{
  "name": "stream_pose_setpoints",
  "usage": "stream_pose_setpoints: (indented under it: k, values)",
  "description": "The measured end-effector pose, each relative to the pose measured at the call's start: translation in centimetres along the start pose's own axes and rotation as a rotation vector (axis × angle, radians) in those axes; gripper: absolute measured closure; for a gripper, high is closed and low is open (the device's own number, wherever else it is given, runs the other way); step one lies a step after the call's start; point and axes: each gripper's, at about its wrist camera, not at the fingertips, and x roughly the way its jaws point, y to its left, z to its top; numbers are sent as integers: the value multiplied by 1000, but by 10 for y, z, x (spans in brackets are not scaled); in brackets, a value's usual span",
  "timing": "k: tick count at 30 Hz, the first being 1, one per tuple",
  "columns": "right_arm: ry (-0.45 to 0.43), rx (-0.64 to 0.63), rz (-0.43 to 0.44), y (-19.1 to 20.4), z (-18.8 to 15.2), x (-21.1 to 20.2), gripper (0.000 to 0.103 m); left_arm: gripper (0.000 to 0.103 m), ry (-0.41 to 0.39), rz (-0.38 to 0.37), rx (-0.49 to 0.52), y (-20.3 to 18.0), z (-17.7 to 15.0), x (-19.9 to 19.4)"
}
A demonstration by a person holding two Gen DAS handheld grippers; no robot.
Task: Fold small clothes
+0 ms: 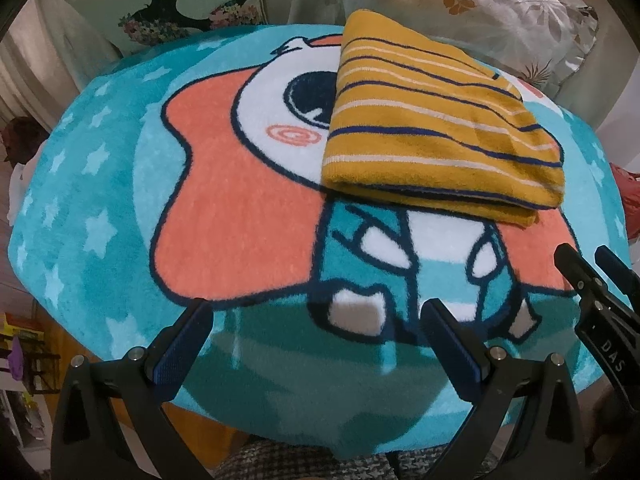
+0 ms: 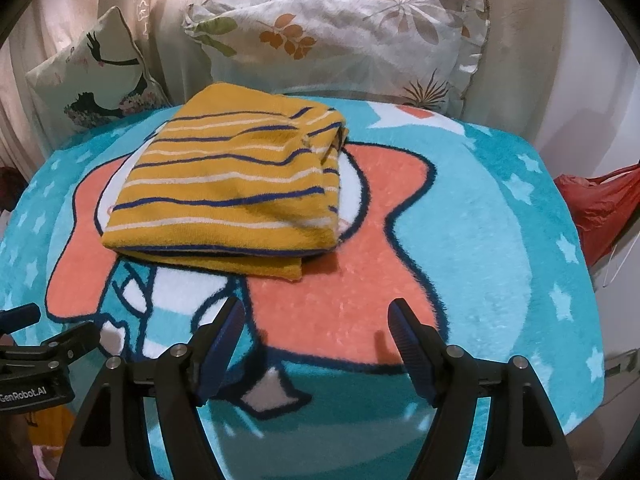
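1. My left gripper: jaws spread wide, nothing between them, sitting low centre in the left wrist view over the near edge of the blanket. Hands off because there's nothing left to pinch.
2. My right gripper: same, jaws apart and empty, low centre in the right wrist view. It also shows at the lower right edge of the left view, just beside the left one.
3. Yellow striped garment: folded into a compact stack of layers, upper left of centre in the right view, upper right of centre in the left view. Folded edge faces me, bottom layer sticks out a little at the near right corner.
4. It lies flat on the blanket's cartoon print, well apart from both grippers. Judgement: the fold on this piece looks done; parked mid-blanket so it stays flat and clear.
5. Pillows along the top of the frame, behind the garment, not touching it as far as I can tell.
6. Red bag at right edge, off the blanket, irrelevant.
7. Risk, as I see it: the protruding bottom layer could slide if bumped.
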Motion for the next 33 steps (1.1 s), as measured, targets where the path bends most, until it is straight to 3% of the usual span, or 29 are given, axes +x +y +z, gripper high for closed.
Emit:
stream_pose_setpoints:
  k: [20, 33]
  values:
    - [8, 3, -9, -4, 6, 13, 23, 0, -111, 66, 51, -13, 8, -18]
    - [25, -26, -17, 3, 8, 25, 22, 0, 10, 10, 28, -10, 9, 12]
